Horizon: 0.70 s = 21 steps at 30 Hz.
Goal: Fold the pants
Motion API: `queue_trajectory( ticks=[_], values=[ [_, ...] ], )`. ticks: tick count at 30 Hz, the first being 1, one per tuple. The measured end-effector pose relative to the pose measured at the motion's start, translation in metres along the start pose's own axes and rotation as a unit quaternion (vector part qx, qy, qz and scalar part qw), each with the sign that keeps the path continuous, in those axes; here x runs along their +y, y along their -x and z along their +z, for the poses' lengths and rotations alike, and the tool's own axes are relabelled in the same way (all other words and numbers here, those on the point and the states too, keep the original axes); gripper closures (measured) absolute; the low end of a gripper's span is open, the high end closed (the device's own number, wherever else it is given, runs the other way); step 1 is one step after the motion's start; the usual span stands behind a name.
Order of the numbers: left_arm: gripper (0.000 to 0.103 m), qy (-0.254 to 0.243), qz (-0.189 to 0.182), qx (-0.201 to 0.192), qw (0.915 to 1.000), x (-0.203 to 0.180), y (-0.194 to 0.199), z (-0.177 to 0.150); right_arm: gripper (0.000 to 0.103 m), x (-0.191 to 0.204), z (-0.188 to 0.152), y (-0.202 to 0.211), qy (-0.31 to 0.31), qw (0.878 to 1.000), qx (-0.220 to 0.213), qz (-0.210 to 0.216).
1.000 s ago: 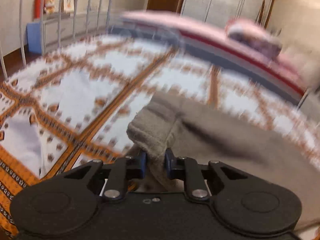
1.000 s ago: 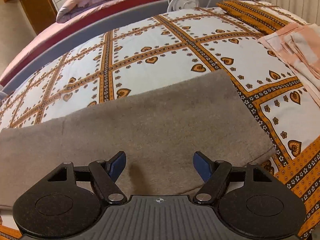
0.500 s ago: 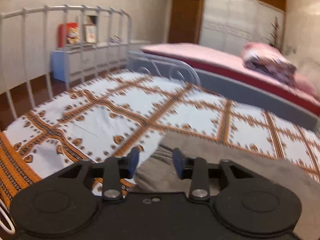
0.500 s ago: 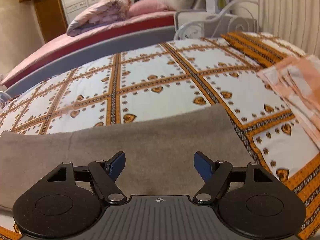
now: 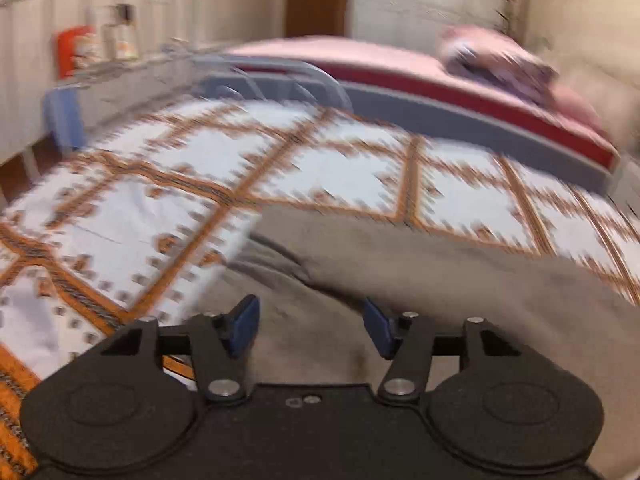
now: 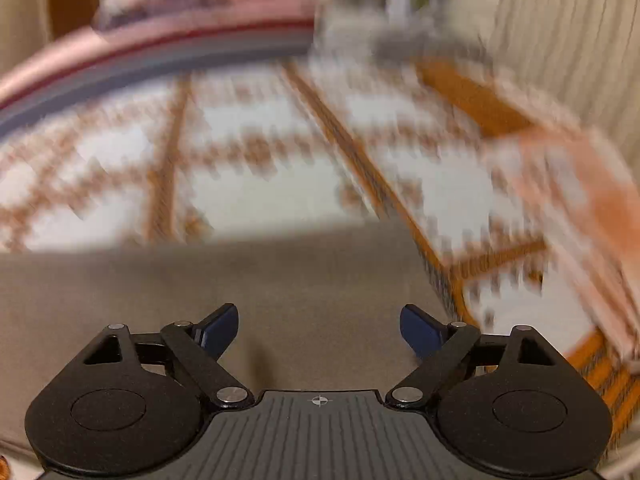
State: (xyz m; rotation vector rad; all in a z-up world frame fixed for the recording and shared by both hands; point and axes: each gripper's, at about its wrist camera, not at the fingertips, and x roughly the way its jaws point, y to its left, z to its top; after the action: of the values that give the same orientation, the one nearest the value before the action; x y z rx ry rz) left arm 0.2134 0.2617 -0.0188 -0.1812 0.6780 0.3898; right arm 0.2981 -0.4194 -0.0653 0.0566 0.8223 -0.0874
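Grey-brown pants (image 5: 420, 280) lie flat on a bed with a white and orange patterned cover (image 5: 180, 184). In the left wrist view, which is blurred, my left gripper (image 5: 312, 326) hovers over the pants' left end; its jaws are opening and the blue pads press on nothing. The right wrist view, blurred too, shows the same pants (image 6: 260, 288) as a wide flat band. Above their right end my right gripper (image 6: 320, 330) has its jaws opening wider, with no cloth pinched between them.
A folded peach cloth (image 6: 580, 200) lies on the bed to the right of the pants. A second bed with pink bedding (image 5: 400, 64) stands behind. A white metal bed rail (image 5: 100, 8) and a low blue cabinet (image 5: 60, 116) are at the far left.
My left gripper was shut on the pants' end; it has let go, its jaws have spread and it has drawn back. My right gripper's jaws stand wider, and its view has tilted.
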Motion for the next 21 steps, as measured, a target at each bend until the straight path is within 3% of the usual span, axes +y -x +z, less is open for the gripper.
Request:
queue_trajectory(
  ticks=[3, 7, 10, 12, 14, 15, 17, 21],
  values=[
    [0.049, -0.009, -0.009, 0.002, 0.9999, -0.005, -0.006, 0.000, 0.015, 0.036, 0.008, 0.010, 0.017, 0.997, -0.040, 0.070],
    [0.047, -0.021, -0.015, -0.026, 0.9993, -0.017, -0.008, 0.006, 0.015, 0.119, 0.017, 0.009, 0.072, 0.983, -0.038, 0.165],
    [0.045, -0.038, -0.014, -0.032, 0.9987, -0.034, -0.017, 0.011, 0.015, 0.190, 0.018, 0.013, 0.128, 0.968, -0.052, 0.207],
    [0.040, -0.072, 0.008, -0.007, 0.9973, -0.047, -0.029, 0.008, 0.016, 0.228, 0.013, 0.010, 0.137, 0.960, -0.060, 0.235],
    [0.036, -0.102, 0.029, 0.018, 0.9942, -0.050, -0.044, 0.000, 0.028, 0.261, 0.003, -0.002, 0.136, 0.948, -0.039, 0.284],
    [0.036, -0.121, 0.033, 0.016, 0.9919, -0.049, -0.047, -0.005, 0.037, 0.277, -0.003, -0.011, 0.146, 0.946, -0.019, 0.289],
    [0.036, -0.128, 0.036, 0.011, 0.9911, -0.044, -0.043, -0.005, 0.038, 0.300, -0.015, -0.035, 0.184, 0.957, 0.013, 0.226],
    [0.040, -0.103, 0.016, -0.017, 0.9944, -0.042, -0.022, 0.001, 0.038, 0.291, -0.006, -0.041, 0.141, 0.975, -0.024, 0.172]
  ],
)
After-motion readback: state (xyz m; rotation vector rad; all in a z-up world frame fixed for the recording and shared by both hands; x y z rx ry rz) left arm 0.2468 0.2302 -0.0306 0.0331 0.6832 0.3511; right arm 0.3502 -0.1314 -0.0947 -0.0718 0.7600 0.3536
